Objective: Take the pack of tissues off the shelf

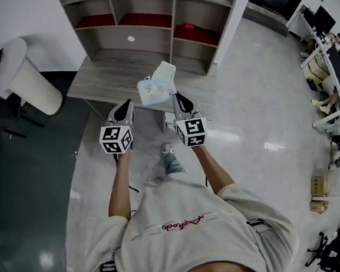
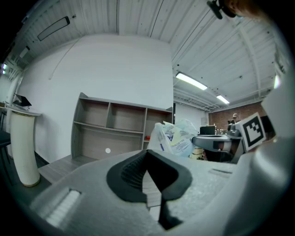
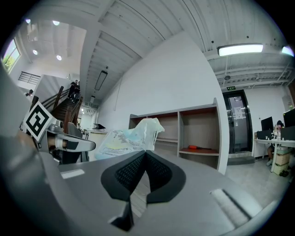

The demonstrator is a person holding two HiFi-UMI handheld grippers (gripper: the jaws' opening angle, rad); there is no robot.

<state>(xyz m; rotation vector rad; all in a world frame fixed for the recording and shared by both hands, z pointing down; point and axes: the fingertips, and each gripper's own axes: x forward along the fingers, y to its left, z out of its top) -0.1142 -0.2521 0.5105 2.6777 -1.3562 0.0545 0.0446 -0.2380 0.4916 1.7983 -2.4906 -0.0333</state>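
Pale polished floor [image 1: 256,107] surrounds a grey wooden shelf unit [image 1: 147,10] with a desk top [image 1: 103,79] in front of it, at the person's 12 o'clock. The pack of tissues [image 1: 157,86] is off the shelf, in the air above the desk's near edge. The right gripper [image 3: 145,153], at 1 o'clock, has its jaws closed on the pack's plastic wrapper (only a thin edge of it, right at the tips). The left gripper [image 2: 147,151], at 11 o'clock, has its jaws together with nothing between them, just beside the pack.
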